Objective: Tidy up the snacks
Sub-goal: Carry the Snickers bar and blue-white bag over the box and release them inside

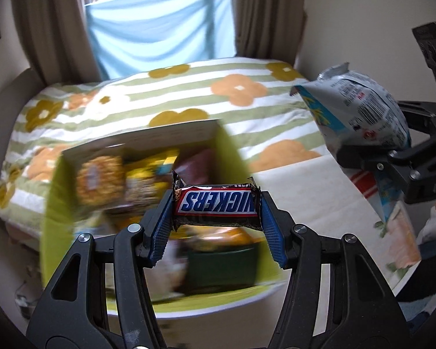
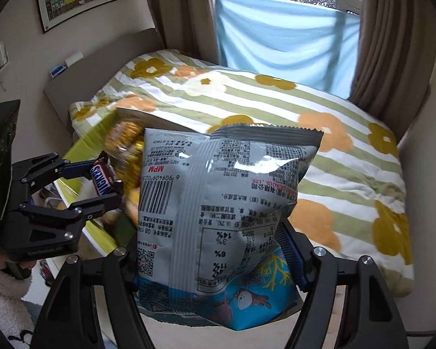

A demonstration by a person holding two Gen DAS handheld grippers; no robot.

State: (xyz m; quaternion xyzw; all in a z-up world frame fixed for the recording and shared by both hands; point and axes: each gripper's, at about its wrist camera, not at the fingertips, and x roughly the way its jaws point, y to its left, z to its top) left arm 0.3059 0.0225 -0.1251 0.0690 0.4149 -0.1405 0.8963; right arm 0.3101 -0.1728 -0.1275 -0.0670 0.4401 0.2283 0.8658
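Observation:
My left gripper [image 1: 216,209] is shut on a Snickers bar [image 1: 218,205] and holds it crosswise above an open green box [image 1: 51,215] that contains several snack packs. The bar and the left gripper also show at the left of the right wrist view [image 2: 101,179]. My right gripper [image 2: 215,258] is shut on a grey and blue snack bag [image 2: 218,218], held upright with its printed back towards the camera. The same bag shows at the right of the left wrist view [image 1: 360,110], held by the right gripper [image 1: 392,157], to the right of the box.
A bed with a green-striped flowered cover [image 1: 189,99] lies behind the box. A white table surface [image 1: 305,192] is under the box and to its right. Curtains and a window with a blue sheet [image 2: 282,40] are at the back.

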